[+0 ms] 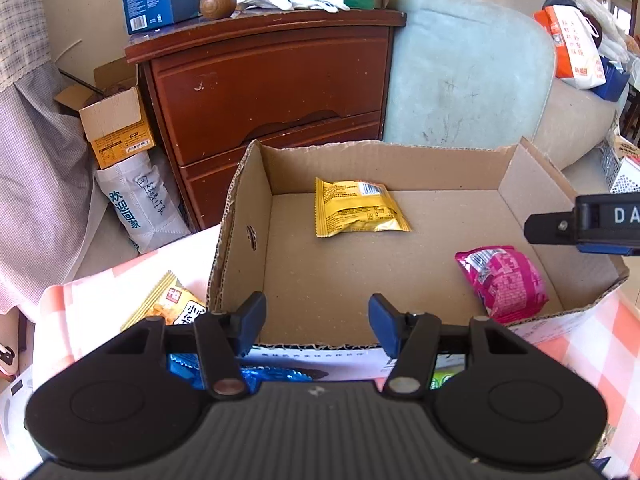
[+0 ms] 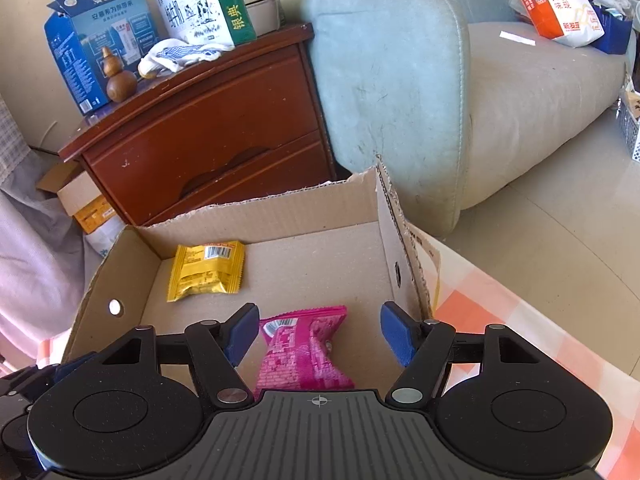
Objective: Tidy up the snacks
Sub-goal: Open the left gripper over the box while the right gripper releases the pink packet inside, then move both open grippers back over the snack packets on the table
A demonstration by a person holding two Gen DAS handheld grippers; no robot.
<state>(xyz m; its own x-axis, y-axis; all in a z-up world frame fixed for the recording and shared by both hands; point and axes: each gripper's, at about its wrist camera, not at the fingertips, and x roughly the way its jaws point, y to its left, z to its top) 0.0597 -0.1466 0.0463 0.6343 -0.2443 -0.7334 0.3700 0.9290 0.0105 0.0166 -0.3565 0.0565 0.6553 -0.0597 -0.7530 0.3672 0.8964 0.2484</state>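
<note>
Now the open brown cardboard box (image 1: 400,280) holds the yellow foil snack packet (image 1: 358,208) at twelve o'clock and the pink foil snack packet (image 2: 304,354) at four. Both grippers, left gripper (image 1: 316,326) and right gripper (image 2: 320,330), stand open and empty. I think the yellow-orange snack bag (image 1: 168,304) outside, at nine o'clock, may crush under hard closing.

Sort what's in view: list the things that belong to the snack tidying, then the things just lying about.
Job:
cardboard box
yellow packet in the box
pink packet in the box
orange snack packet on the checked cloth
blue packet by the box

Lying about:
wooden cabinet
sofa
milk carton
wooden gourd
</note>
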